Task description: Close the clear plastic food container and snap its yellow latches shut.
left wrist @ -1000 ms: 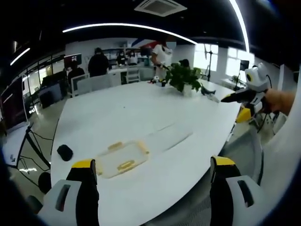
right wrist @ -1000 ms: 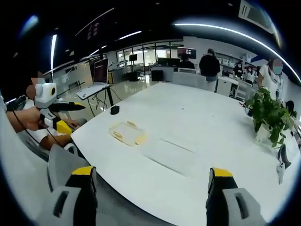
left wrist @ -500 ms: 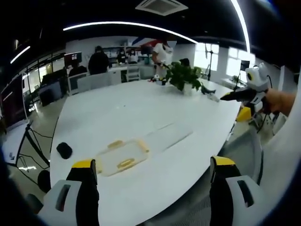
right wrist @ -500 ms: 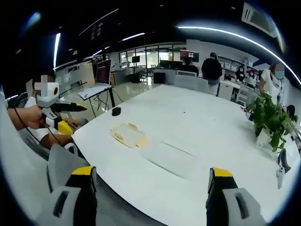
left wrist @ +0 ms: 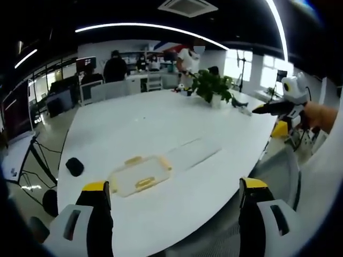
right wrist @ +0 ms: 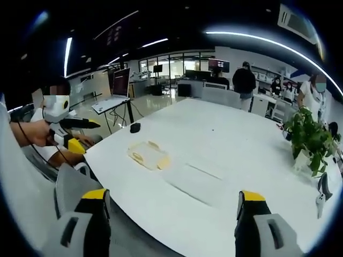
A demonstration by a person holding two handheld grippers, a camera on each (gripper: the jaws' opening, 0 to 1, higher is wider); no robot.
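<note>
Two tools are hanging off the table's near edge, neither touching anything. In the left gripper view, the left tool (left wrist: 174, 214) is showing its yellow-tipped jaws standing wide apart with nothing between them, above the rim of the white table (left wrist: 161, 123). In the right gripper view, the right tool (right wrist: 171, 214) is likewise holding its jaws well apart and empty.

The clear plastic food container (left wrist: 140, 175) is lying flat on the table near its front edge, well apart from both tools. Its yellow latches (left wrist: 142, 183) are sitting along its sides; whether they are snapped down cannot be told at this size. In the right gripper view the container (right wrist: 148, 155) is resting toward the left part of the table (right wrist: 241, 144). A faint clear sheet or panel (left wrist: 193, 155) is lying just beside the container, toward the table's middle; its nature cannot be told.

A small black object (left wrist: 74, 166) is sitting near the table's left corner. A potted plant (left wrist: 211, 88) is standing at the far side. The right tool (left wrist: 281, 107), held in a hand, is entering the left gripper view at the right; the left tool (right wrist: 72, 124) is appearing at the left of the right gripper view. People are standing in the background (right wrist: 244, 80).
</note>
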